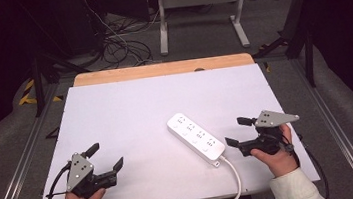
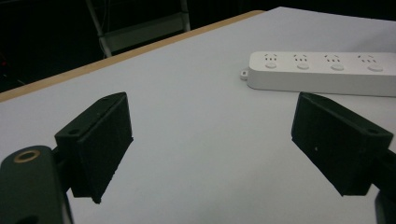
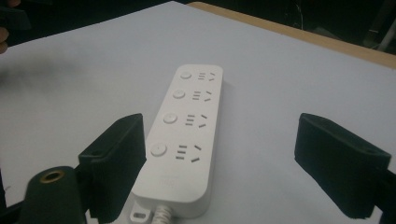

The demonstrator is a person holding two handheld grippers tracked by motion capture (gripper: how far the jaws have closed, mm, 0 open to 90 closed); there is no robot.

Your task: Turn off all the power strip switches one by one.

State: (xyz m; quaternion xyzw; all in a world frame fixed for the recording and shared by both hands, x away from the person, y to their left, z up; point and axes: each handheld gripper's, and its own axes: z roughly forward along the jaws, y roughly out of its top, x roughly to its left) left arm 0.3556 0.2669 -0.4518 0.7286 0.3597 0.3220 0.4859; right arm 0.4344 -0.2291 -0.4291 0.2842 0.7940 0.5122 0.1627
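So the biggest thing here is the white table top (image 1: 133,134), one of it, with a strip of wooden edge (image 1: 161,69) along the far side beyond both grippers. On it there's exactly one white power strip (image 1: 196,138) with four outlets, each with its own round button, lying at a slant just ahead of the right gripper (image 1: 236,132), cord end toward that gripper. Its white cable (image 1: 235,178) runs off that end, back past the right gripper toward the person's edge of the table. In the right gripper view the power strip (image 3: 187,135) sits right in front of the jaws, cord end nearest, a bit toward the left jaw, but nothing's touching it; jaws are spread wide and empty. The left gripper (image 1: 106,157) is well off to the other side, also spread wide with nothing in it, hovering low over bare table; from there the power strip (image 2: 322,72) lies ahead and to the right. Two grippers, two hands, no plug or anything else on the table that I can see. Progress-wise I'd say it's basically at the start: the right one looks lined up to grab the strip's near end, but no grip yet, so the whole pick or move is left to do.
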